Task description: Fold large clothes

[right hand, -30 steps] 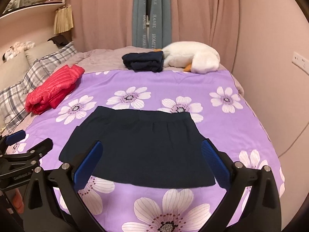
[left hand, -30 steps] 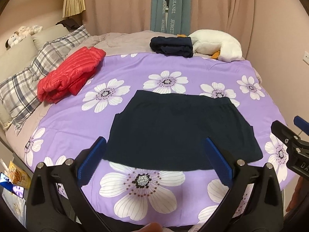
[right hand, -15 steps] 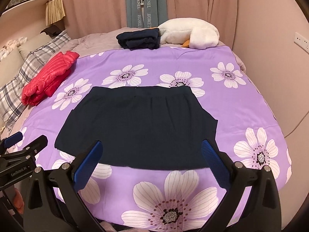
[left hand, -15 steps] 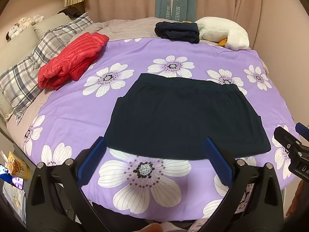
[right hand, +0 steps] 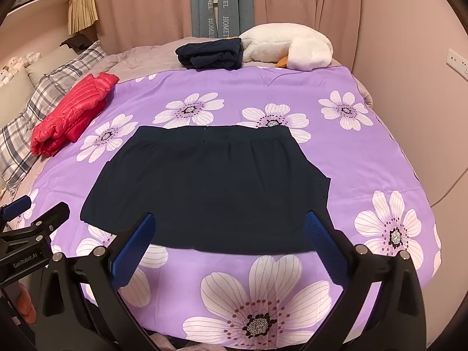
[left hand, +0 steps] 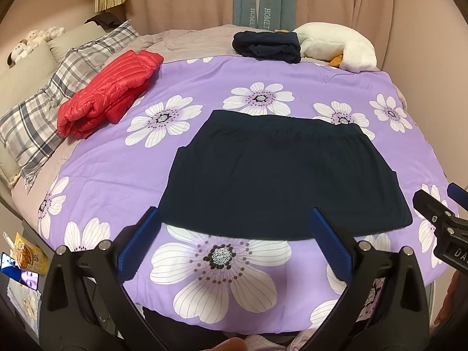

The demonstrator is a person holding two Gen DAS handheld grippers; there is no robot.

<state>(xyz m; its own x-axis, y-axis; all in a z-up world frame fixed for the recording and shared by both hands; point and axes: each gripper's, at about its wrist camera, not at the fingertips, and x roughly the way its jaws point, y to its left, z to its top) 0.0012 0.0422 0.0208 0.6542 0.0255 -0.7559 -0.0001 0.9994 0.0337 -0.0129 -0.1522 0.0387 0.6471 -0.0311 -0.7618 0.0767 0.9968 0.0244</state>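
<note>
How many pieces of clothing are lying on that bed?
3: a dark skirt spread flat mid-bed, a folded red puffer jacket by the pillows, and a folded navy bundle at the far edge. The bundle may hold several.

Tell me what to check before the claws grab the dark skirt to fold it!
1. Left claw open: ok.
2. Right claw open: ok.
3. Dark skirt lying flat on the purple flowered blanket: ok.
4. Nothing sitting on the skirt: ok.
5. Red puffy jacket and folded dark clothes lie clear of the skirt: ok.
6. Claws touching the near hem: not ok, both are short of it.
</note>
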